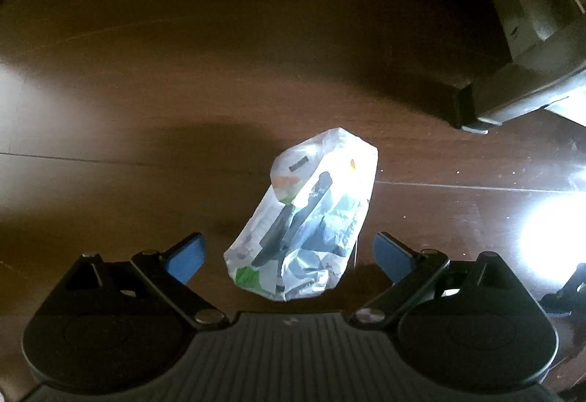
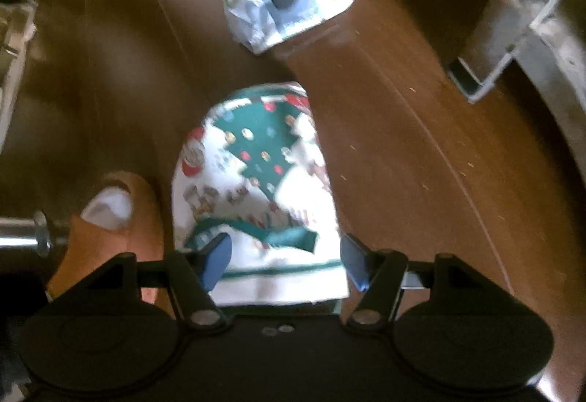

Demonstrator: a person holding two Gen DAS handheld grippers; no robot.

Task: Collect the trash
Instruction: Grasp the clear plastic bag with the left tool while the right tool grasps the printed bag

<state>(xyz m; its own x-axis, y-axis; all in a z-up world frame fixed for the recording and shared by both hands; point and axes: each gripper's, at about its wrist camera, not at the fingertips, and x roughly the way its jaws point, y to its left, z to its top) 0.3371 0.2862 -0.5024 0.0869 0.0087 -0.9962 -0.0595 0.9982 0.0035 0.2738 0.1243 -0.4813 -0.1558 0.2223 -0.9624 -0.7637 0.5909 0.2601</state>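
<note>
Glossy dark-brown wood flooring fills both views. Above it, the left gripper (image 1: 289,257) stands wide open, its blue pads clear on either side of a crumpled clear plastic wrapper (image 1: 307,215) printed in green and black, lying flat. The right gripper (image 2: 285,263) is likewise spread open, straddling the near end of a white-and-green printed paper packet (image 2: 256,189), apparently not pressing it. That packet lies near the wrapper, with an orange slipper (image 2: 110,219) just beside it.
</note>
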